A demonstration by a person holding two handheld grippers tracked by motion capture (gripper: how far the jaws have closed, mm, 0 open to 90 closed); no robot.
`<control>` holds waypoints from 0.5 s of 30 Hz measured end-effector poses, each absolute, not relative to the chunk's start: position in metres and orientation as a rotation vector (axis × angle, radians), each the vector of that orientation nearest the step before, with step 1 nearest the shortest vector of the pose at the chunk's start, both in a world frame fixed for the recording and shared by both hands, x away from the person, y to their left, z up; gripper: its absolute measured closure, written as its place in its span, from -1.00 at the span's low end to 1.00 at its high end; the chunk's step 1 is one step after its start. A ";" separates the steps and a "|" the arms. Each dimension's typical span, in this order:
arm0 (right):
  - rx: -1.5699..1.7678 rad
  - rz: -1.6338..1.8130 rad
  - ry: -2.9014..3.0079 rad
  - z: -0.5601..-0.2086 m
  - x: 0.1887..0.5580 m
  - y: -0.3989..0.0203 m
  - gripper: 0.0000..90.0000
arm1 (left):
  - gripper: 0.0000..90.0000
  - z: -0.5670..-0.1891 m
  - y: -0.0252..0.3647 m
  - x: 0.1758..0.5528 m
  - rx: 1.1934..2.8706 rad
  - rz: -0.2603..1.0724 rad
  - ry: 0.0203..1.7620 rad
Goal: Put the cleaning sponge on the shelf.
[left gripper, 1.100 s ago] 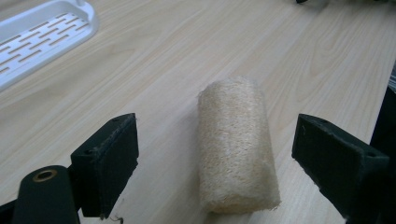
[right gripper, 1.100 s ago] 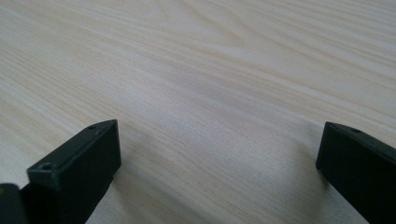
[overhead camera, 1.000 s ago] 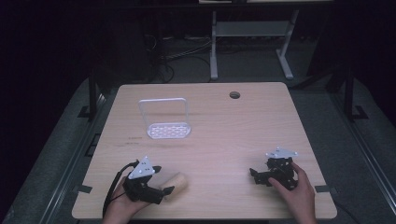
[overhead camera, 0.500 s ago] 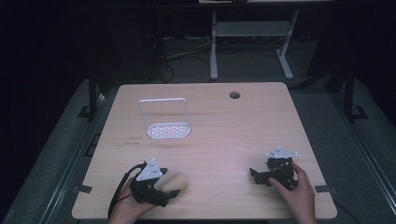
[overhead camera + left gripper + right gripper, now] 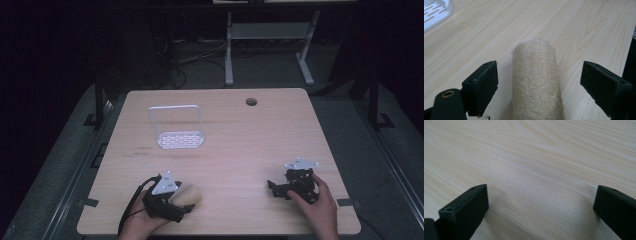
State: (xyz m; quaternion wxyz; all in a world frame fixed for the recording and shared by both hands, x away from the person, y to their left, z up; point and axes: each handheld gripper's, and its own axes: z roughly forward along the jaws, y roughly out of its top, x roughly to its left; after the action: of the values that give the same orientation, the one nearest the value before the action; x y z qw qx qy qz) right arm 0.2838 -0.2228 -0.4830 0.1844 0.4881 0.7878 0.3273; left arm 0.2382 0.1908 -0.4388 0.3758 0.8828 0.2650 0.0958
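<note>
Straddling the loofah roll with our left gripper, jaws spread and not yet touching it, we have it lying on the table near the front edge. Closing off-centre could roll it away. Our right gripper rests with jaws parted and nothing between them.

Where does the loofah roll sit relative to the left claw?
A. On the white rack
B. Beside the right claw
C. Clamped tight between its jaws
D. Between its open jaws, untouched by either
D: in the left gripper view the loofah roll lies on the table with gaps to both jaws of the left claw.
</note>
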 end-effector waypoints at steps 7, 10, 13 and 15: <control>1.376 0.922 2.221 -0.483 0.284 -0.223 -1.00 | -0.68 -0.443 0.189 0.240 2.282 0.250 0.685; 1.376 0.923 2.221 -0.483 0.284 -0.223 -1.00 | -0.68 -0.445 0.188 0.241 2.291 0.249 0.685; 1.377 0.923 2.221 -0.483 0.284 -0.223 -1.00 | -0.68 -0.448 0.186 0.241 2.307 0.251 0.683; 1.376 0.923 2.221 -0.483 0.284 -0.223 -1.00 | -0.68 -0.449 0.186 0.242 2.310 0.250 0.685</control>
State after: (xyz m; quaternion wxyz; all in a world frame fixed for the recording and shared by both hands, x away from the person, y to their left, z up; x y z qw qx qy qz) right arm 0.2838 -0.2228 -0.4831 0.1843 0.4882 0.7877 0.3273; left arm 0.2417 0.1859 -0.4486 0.3520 0.8926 0.2645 0.0964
